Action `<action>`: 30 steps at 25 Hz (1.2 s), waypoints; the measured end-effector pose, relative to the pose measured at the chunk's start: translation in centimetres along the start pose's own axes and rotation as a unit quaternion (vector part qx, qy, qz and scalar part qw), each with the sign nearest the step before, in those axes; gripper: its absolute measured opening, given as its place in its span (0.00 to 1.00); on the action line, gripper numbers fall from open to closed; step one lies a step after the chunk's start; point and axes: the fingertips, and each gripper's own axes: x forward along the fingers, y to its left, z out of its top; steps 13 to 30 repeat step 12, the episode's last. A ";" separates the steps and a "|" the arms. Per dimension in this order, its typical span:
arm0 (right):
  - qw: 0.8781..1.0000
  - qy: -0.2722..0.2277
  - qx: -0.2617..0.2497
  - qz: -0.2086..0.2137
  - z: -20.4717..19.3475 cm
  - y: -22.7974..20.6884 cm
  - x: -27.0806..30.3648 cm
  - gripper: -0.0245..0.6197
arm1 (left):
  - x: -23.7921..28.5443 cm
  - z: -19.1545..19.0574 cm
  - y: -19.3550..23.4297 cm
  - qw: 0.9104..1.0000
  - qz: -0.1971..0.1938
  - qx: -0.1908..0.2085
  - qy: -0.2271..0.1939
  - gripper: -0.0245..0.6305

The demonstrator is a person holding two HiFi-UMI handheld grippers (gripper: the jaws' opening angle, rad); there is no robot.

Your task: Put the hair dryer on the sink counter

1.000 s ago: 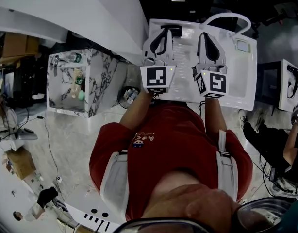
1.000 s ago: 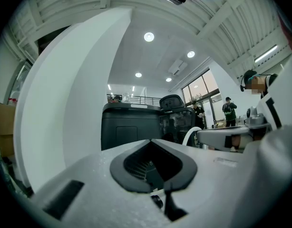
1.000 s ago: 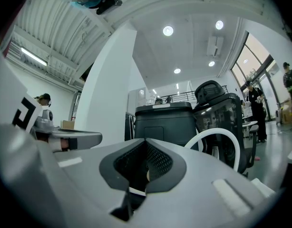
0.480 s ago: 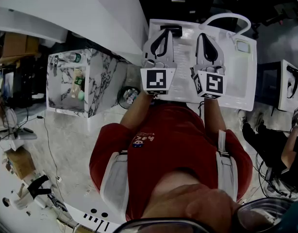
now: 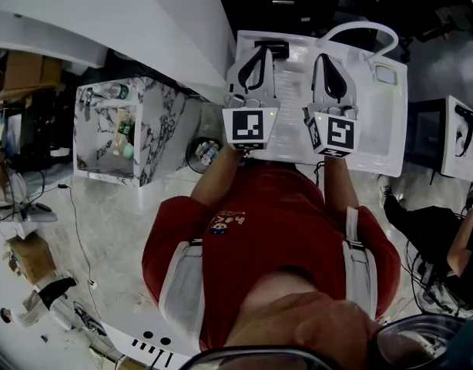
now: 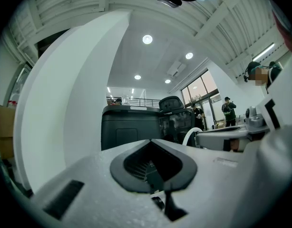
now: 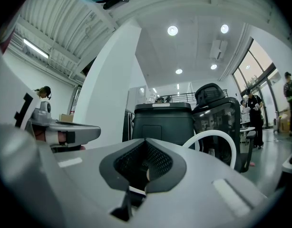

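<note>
Hardly anything has changed at the white sink counter (image 5: pixel 375 141) in the upper middle of the head view. The left gripper (image 5: pixel 259 52) and right gripper (image 5: pixel 329 56) sit side by side above it, where they were a second ago. Both pairs of jaws are pressed together with nothing between them, as each gripper view shows. A white arched faucet (image 5: pixel 360 28) curves over the counter's far edge, and a black box (image 5: pixel 271 48) sits just beyond the left gripper's tip. I cannot make out the hair dryer with certainty. A small dark object (image 5: pixel 464 122) on a white surface at the right edge is too small to tell. Only the background differs: the figure (image 5: pixel 48 290) at lower left has shifted leftward.
</note>
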 end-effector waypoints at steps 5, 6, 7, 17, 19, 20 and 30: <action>1.000 0.000 -0.002 0.001 0.1 0.1 -0.1 0.04 | -0.2 -0.7 0.1 1.000 -0.002 0.009 0.002 0.04; 1.000 0.000 -0.002 0.001 0.0 0.1 -0.2 0.04 | -0.2 -0.6 0.0 1.000 -0.002 0.008 0.001 0.04; 1.000 0.000 -0.002 0.000 0.0 0.0 -0.2 0.04 | -0.2 -0.5 0.0 1.000 -0.001 0.007 -0.001 0.04; 1.000 0.005 0.000 0.001 -0.2 -0.3 0.0 0.04 | 0.2 -0.5 -0.2 1.000 0.002 0.007 -0.002 0.04; 1.000 0.005 0.000 0.001 -0.2 -0.3 0.0 0.04 | 0.2 -0.5 -0.2 1.000 0.002 0.007 -0.002 0.04; 1.000 0.005 0.000 0.001 -0.2 -0.3 0.0 0.04 | 0.2 -0.5 -0.2 1.000 0.002 0.007 -0.002 0.04; 1.000 0.005 0.000 0.001 -0.2 -0.3 0.0 0.04 | 0.2 -0.5 -0.2 1.000 0.002 0.007 -0.002 0.04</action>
